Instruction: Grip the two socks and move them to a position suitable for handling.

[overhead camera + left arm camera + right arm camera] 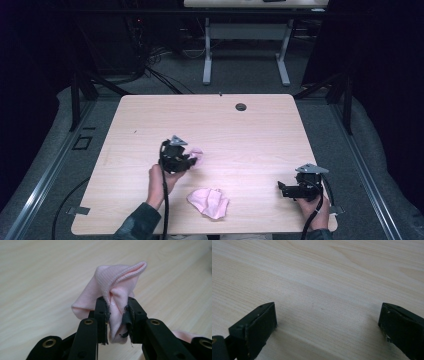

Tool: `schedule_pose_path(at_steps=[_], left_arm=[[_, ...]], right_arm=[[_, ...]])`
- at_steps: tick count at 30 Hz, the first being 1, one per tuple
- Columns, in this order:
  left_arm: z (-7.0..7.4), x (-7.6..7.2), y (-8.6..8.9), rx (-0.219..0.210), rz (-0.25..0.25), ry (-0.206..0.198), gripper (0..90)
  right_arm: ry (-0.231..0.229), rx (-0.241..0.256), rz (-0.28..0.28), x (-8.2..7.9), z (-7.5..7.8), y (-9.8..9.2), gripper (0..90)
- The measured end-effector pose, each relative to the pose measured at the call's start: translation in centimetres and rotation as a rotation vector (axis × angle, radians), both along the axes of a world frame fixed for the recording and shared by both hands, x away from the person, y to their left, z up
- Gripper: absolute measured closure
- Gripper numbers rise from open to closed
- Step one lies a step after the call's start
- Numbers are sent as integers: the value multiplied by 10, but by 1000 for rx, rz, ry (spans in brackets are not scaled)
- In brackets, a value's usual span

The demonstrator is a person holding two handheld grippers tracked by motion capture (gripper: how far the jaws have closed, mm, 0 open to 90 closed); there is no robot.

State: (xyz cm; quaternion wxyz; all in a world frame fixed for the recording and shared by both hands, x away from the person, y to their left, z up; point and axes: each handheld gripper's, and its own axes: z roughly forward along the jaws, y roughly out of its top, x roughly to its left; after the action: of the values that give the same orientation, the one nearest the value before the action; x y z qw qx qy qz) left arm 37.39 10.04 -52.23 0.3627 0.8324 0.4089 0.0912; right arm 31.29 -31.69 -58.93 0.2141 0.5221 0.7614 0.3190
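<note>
While the left tongs (116, 315) pinch 1 pink sock (112, 287) above mid-bench (250, 125), the second pink sock (209, 202) lies near the front edge; the right tongs (327, 325) gape.

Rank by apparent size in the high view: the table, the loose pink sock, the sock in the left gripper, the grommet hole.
1. Table
2. Loose sock
3. Held sock and grommet hole: unsure, since the left gripper hides most of the sock.
</note>
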Motion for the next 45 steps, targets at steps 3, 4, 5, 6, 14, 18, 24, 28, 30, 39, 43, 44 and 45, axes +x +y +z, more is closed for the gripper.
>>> schedule_pose_path(at_steps=[3, 4, 5, 6, 14, 18, 24, 28, 30, 39, 43, 44, 45], left_arm=[[-13, 0, -22, 17, -44, 36, 734], [-16, 1, -27, 25, -56, 41, 734], [-19, 1, -31, 26, -59, 49, 732], [-21, 2, -34, 31, -64, 54, 730], [-32, 7, -40, 65, -59, 48, 446], [-20, 0, -24, 56, -26, 4, 253], [-8, -18, 8, 27, 11, -13, 156], [-5, -32, 26, 23, 29, -23, 145], [-5, -38, 33, 18, 34, -27, 135], [-21, -63, 40, -15, 48, 7, 111], [-30, -69, 32, -28, 23, 25, 163], [-31, -70, 29, -32, 12, 23, 202], [-33, -72, 26, -30, -5, 26, 234]], right_arm=[[0, 0, 0, 0, 0, 0, 13], [0, 0, 0, 0, 0, 0, 13], [0, 0, 0, 0, 0, 0, 13], [0, 0, 0, 0, 0, 0, 15], [-5, 3, -5, -1, 1, 0, 40], [-2, -3, 3, -1, 1, 0, 40], [4, -5, 25, -1, 2, 3, 23], [10, 48, 46, -4, 5, 2, 22], [7, 63, 62, -9, 11, 10, 25], [-24, 103, 271, -29, 49, 70, 93], [-3, 97, 345, -34, 52, 101, 203], [2, 107, 362, -34, 51, 107, 272], [19, 113, 375, -34, 51, 111, 303]])
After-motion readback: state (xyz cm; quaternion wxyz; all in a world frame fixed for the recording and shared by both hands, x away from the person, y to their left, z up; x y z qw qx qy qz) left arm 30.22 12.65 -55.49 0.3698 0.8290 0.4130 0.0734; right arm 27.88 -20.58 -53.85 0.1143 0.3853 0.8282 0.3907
